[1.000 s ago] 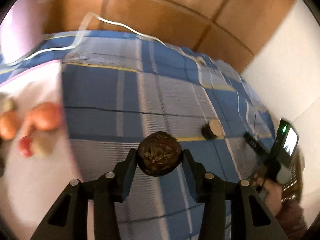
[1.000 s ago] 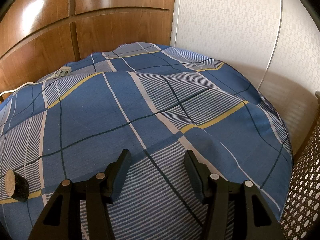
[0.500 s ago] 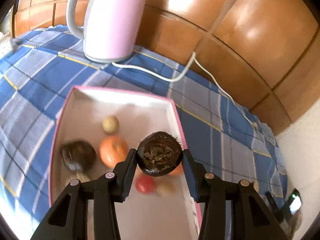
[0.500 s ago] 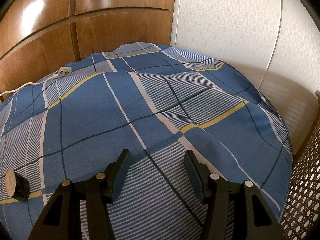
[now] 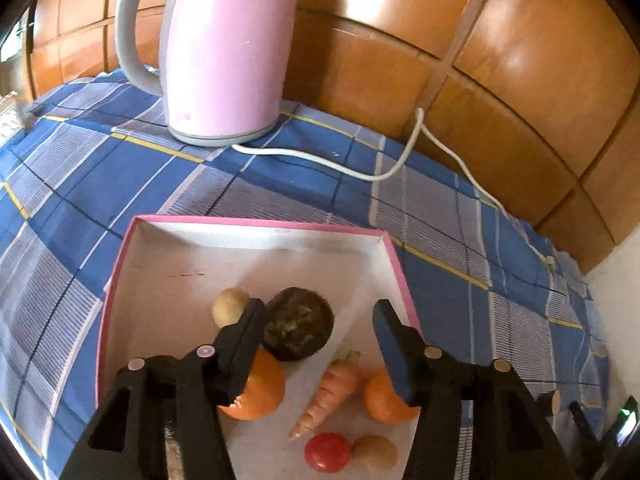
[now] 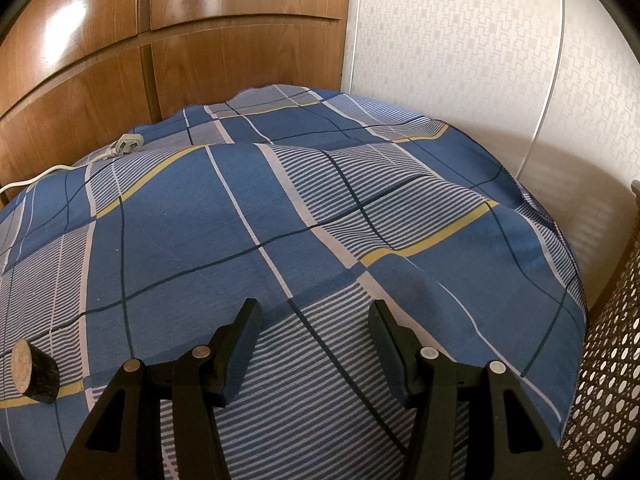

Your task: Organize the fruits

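Note:
My left gripper (image 5: 318, 340) hangs open over a pink-rimmed white box (image 5: 256, 222). A dark brown hairy fruit (image 5: 299, 323) lies in the box by the left finger, free of the jaws. Around it in the box are two oranges (image 5: 256, 392) (image 5: 386, 400), a carrot (image 5: 328, 394), a small red fruit (image 5: 327, 452) and two pale round fruits (image 5: 229, 306) (image 5: 376, 452). My right gripper (image 6: 314, 340) is open and empty above the blue plaid cloth (image 6: 280, 220). A dark stub with a pale cut face (image 6: 30, 372) lies at its far left.
A pink electric kettle (image 5: 224, 48) stands behind the box, its white cord (image 5: 360, 172) trailing right to a plug (image 6: 126, 146). Wooden panels (image 5: 440, 60) back the table. A white wall (image 6: 480, 60) and a perforated basket (image 6: 608, 360) are at the right.
The left gripper swung from the cloth to over the box, opened and let go of the dark fruit, which now lies in the box. The right gripper has not moved.

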A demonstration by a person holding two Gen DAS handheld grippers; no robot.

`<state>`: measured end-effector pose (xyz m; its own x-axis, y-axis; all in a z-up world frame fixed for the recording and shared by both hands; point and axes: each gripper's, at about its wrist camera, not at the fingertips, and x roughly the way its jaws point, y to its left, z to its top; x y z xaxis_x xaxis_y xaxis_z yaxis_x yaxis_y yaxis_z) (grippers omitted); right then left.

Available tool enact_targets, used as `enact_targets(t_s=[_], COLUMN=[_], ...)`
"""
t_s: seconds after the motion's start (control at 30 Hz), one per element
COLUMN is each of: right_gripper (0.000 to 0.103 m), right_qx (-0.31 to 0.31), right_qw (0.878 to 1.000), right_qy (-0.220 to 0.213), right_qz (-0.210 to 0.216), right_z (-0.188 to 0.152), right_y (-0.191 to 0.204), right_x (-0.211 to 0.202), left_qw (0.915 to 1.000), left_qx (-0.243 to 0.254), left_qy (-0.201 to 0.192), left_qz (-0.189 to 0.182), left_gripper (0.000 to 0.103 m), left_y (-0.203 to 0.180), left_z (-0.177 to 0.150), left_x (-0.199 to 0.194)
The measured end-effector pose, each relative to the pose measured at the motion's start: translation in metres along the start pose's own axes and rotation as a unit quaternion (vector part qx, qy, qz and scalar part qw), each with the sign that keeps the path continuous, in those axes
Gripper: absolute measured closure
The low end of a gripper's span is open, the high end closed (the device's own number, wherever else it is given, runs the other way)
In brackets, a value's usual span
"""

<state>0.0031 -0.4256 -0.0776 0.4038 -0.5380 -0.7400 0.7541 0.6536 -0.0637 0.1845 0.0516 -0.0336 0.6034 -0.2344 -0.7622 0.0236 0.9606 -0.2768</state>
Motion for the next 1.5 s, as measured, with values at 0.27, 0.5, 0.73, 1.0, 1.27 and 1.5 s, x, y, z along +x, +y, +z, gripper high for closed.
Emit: enact_targets(t_s=[0.27, 0.5, 0.73, 1.0, 1.27, 1.5], right_gripper=[0.047, 0.047, 0.047, 0.046, 0.046, 0.046], right_qx=[0.000, 0.000, 0.001, 0.001, 0.002, 0.002], right_qw=[1.000, 1.000, 1.000, 1.000, 1.000, 1.000], right_qy=[0.000, 0.000, -0.001, -0.001, -0.001, -0.001], right_qz=[0.000, 0.000, 0.001, 0.001, 0.001, 0.002], right_z=[0.000, 0.000, 0.000, 0.000, -0.001, -0.001], right_y=[0.000, 0.001, 0.001, 0.001, 0.001, 0.001], right_x=[0.000, 0.000, 0.000, 0.000, 0.000, 0.000], left_qw=[0.9988, 0.9969, 0.9940, 0.9902, 0.9858, 0.9856], left_qx=[0.017, 0.019, 0.011, -0.009, -0.028, -0.034], left_qy=[-0.013, -0.036, -0.034, -0.037, -0.055, -0.068], left_qz=[0.044, 0.067, 0.103, 0.134, 0.156, 0.151], left_gripper=[0.036, 0.023, 0.023, 0.008, 0.003, 0.002], left_y=[-0.009, -0.011, -0.005, 0.010, 0.024, 0.029], left_z=[-0.020, -0.045, -0.067, -0.092, -0.102, -0.105], left_x=[-0.029, -0.065, -0.084, -0.099, -0.115, -0.124])
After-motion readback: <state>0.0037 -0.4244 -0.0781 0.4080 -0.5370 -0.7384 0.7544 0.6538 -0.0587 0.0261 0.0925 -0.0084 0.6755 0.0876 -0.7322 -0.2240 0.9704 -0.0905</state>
